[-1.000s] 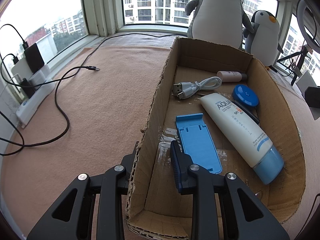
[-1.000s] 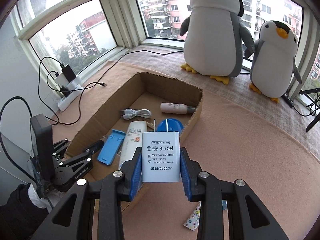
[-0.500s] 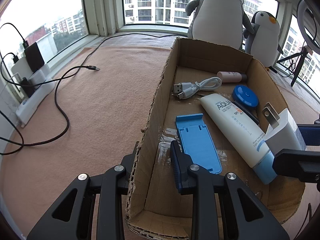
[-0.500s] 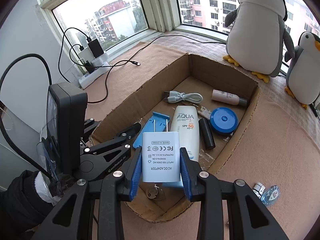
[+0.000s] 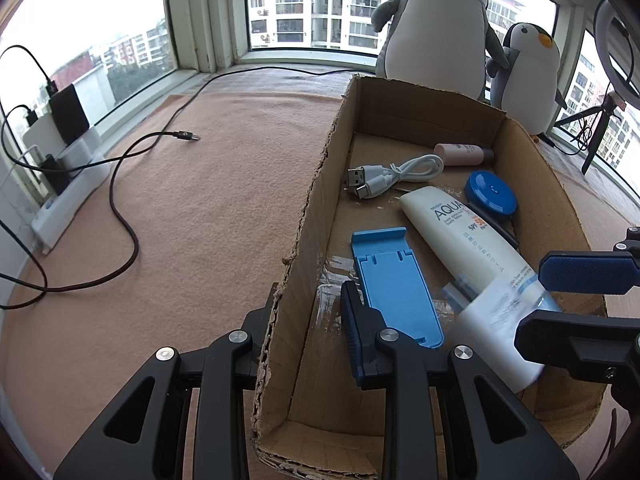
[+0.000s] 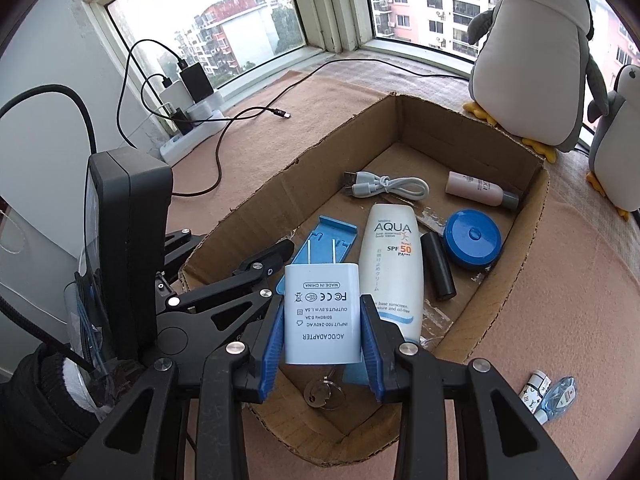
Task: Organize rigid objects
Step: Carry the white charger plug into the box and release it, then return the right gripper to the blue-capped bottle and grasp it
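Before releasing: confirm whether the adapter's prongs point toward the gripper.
No, the adapter prongs point away from the right gripper, toward the box.

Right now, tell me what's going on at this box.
A person is sorting small items into a cardboard box. The left gripper clamps the box's side wall to steady it. The right gripper holds a white AC adapter over the box's near end, above the keys, not yet released. A sunscreen tube and blue phone stand already lie inside.

soft window daylight, fisheye-bent edges, motion blur on the adapter [image 5: 494, 332].
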### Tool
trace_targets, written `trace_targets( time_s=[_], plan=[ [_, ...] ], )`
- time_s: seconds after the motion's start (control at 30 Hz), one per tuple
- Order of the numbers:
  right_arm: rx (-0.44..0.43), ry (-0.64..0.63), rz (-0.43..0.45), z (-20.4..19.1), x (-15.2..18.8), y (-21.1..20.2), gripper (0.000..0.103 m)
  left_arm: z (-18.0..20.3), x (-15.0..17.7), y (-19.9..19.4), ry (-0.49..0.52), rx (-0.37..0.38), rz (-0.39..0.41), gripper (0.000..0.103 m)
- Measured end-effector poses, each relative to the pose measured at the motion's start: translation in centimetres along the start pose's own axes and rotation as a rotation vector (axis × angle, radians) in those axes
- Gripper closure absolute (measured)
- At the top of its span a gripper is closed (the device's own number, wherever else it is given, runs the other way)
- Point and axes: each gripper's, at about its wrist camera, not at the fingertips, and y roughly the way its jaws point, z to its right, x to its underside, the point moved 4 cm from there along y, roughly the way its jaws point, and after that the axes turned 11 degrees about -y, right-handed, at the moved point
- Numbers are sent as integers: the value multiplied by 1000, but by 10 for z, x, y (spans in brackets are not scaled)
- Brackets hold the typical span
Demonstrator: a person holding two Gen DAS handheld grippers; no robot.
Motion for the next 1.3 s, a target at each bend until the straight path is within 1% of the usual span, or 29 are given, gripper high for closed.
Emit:
trace_targets(
  time_s=[0.03, 0.07, 0.1, 0.73, 0.97, 1.13, 1.3],
  plan=[
    [3, 1, 4, 0, 0, -1, 67, 0, 0, 0, 0, 1, 1, 78],
    [6, 3, 6, 1, -1, -2, 59, 0, 0, 0, -1, 1, 1, 78],
    [10, 6, 11, 2, -1, -3, 52, 0, 0, 0, -2, 1, 0, 78],
    [70, 42, 34, 18, 3, -22, 52, -1, 0, 1, -2, 0, 2, 78],
    [98, 57, 42, 26, 7, -31, 48, -1, 1, 0, -2, 0, 2, 78],
    [118, 71, 44, 35, 13, -38, 48, -1, 1, 0, -3, 0, 3, 78],
    [134, 131, 54, 55, 24, -50, 47, -1, 1, 0, -3, 0, 3, 78]
  ],
)
